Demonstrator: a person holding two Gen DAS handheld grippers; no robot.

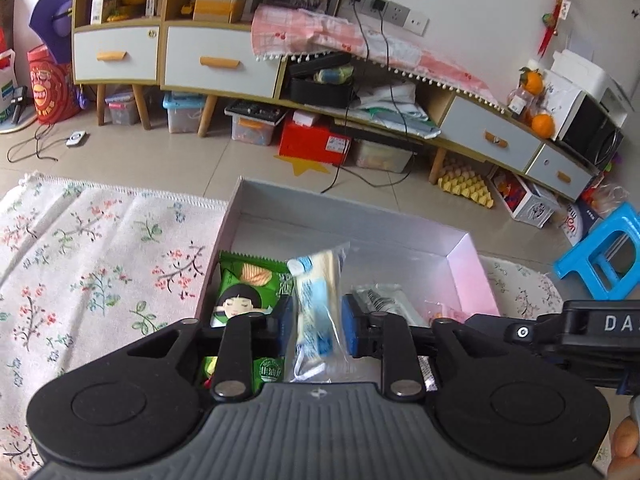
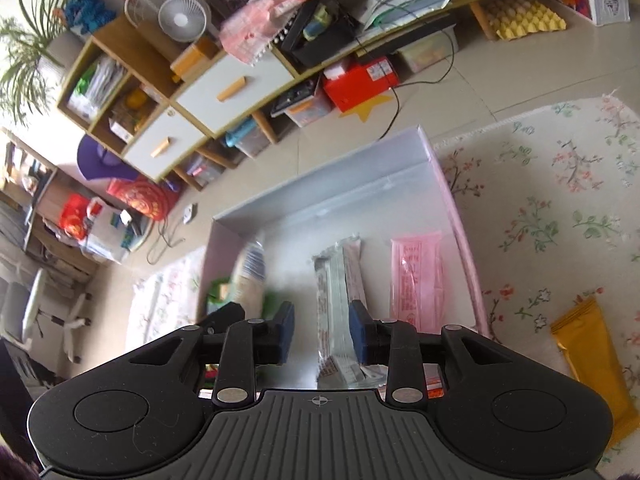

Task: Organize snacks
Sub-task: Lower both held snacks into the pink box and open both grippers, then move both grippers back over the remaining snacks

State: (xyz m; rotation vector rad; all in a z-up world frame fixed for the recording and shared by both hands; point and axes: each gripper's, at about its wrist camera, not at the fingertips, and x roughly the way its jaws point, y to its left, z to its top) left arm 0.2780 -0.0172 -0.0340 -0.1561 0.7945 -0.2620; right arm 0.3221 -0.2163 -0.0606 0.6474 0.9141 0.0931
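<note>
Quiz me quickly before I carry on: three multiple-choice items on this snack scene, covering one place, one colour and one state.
1. Where is the gold packet?
A. inside the box
B. on the floral rug
C. on a shelf

2. What colour is the chip packet with the cartoon face?
A. green
B. pink
C. gold

3. What is the left hand-held gripper doing?
A. open, empty
B. shut on the blue-and-white packet
C. shut on a gold wrapper

Answers:
1 B: it lies on the rug outside the box.
2 A: its wrapper is green.
3 B: the packet is pinched between the fingers.
</note>
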